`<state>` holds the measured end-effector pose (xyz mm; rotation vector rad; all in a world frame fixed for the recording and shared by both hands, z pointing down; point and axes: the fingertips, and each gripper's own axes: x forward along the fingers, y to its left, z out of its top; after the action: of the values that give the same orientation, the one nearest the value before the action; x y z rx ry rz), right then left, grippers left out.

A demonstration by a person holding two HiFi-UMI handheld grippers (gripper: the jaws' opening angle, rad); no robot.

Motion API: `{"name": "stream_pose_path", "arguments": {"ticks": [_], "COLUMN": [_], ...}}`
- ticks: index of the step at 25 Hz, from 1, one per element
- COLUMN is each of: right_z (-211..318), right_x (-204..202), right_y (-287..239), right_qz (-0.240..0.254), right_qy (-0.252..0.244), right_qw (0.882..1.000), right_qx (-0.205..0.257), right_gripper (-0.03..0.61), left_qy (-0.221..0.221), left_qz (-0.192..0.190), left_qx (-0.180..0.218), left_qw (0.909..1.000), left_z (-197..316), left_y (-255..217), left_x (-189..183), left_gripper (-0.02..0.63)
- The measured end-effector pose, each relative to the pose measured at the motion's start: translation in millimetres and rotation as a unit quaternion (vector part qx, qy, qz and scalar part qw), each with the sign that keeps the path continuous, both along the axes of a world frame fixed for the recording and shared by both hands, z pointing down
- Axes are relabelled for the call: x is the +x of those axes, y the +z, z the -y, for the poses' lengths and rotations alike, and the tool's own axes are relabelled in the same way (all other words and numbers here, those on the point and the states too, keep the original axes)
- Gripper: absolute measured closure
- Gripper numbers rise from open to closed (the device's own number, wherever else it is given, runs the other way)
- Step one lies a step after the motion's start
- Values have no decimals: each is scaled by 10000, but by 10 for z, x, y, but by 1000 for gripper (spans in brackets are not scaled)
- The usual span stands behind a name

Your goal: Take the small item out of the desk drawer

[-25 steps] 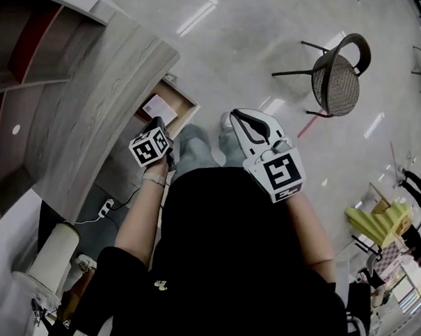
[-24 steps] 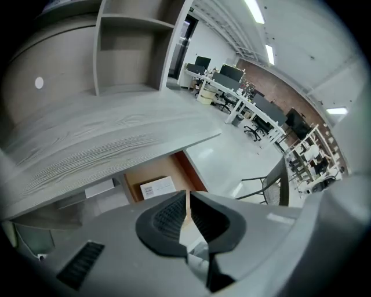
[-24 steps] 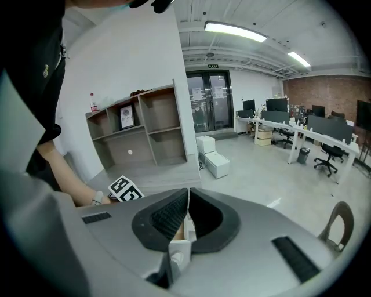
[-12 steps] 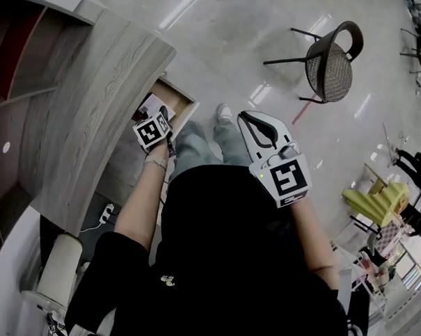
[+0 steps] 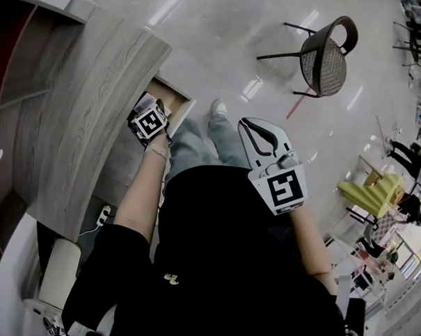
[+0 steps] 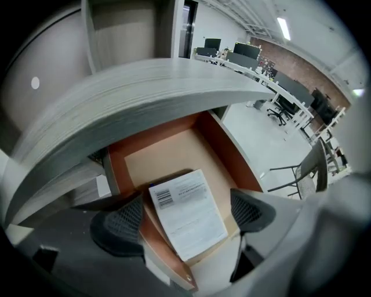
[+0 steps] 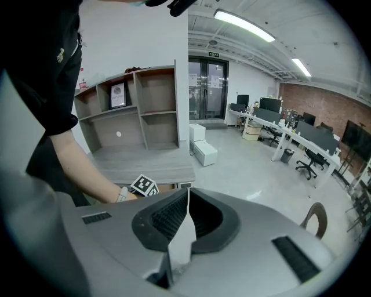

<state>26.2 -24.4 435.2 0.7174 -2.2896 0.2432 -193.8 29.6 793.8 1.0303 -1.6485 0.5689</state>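
The small item is a flat white packet with a barcode label, lying in the open drawer against its near wall. I cannot read its print. My left gripper hangs over it pointing steeply down. Its tongs have just been opening and stand wide apart, with the packet showing between the pads but not touched. The desk top overhangs the back of the drawer and hides what lies there. From the head view the marker cube covers the packet. My right gripper is held well off to the side, tongs together at the tips. A pale wedge shows between them, and I cannot make out what it is
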Motion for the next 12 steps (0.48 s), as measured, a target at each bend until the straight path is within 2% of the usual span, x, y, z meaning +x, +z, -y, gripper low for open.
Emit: {"name": "stream_pose_path", "arguments": {"ticks": [7,12], "right_z": [-35,-42], "right_x": [41,77], "right_y": [-25,-25], "right_qz": [-28,-120], "right_qy": [133,172], "right_qw": [9999,9998], "right_qx": [32,38], "right_gripper": [575,575], "left_qy": [15,-321], "left_qz": [89,-73], "left_qx": [-140,-358], "left_qw": [9999,9988], "left_z": [85,86], "left_y": [117,289], "left_x": [-38,-6], "left_gripper": [132,129]}}
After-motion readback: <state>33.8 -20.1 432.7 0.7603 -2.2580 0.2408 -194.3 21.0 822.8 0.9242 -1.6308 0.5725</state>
